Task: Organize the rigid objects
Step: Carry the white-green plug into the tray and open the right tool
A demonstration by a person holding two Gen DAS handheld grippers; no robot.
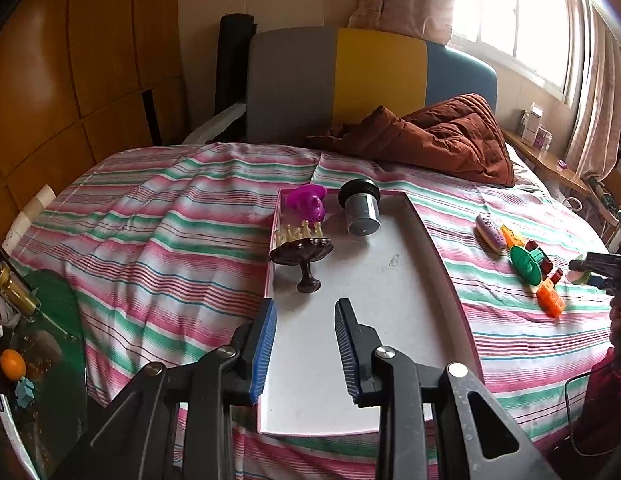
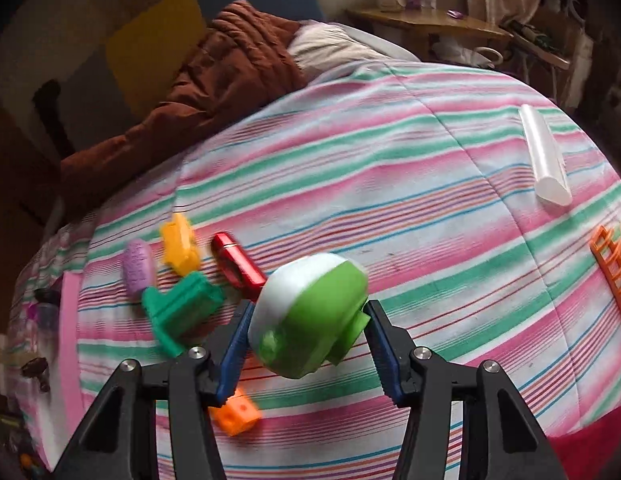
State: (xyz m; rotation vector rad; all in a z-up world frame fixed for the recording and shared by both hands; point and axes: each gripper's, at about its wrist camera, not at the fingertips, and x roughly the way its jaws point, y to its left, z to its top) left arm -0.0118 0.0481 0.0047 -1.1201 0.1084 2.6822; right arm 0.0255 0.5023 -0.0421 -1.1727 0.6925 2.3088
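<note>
The right gripper (image 2: 308, 336) is clenched on one green-and-white rounded object (image 2: 310, 316), its blue pads (image 2: 234, 356) pressing both flanks, held above the striped bedspread (image 2: 390, 168); the left gripper (image 1: 306, 348) is released, its jaws parted over the near end of a white tray (image 1: 390, 320) with nothing between them; no brand, label or legible writing shows on any item, and the pattern on the purple oval piece (image 2: 138, 268) is too blurred to read. In the tray lie three things at its far end: one magenta toy (image 1: 308, 202), one dark brown stemmed stand (image 1: 302, 252) carrying pale pegs, and one grey cylinder with a black cap (image 1: 360, 210) on its side. On the bedspread near the held object lie five loose pieces: that purple oval, one yellow piece (image 2: 180, 246), one red bar (image 2: 236, 264), one green spool-shaped piece (image 2: 178, 308) and one orange block (image 2: 234, 414); farther right rest one white tube (image 2: 544, 156) and one orange rack (image 2: 612, 272) at the frame edge.
</note>
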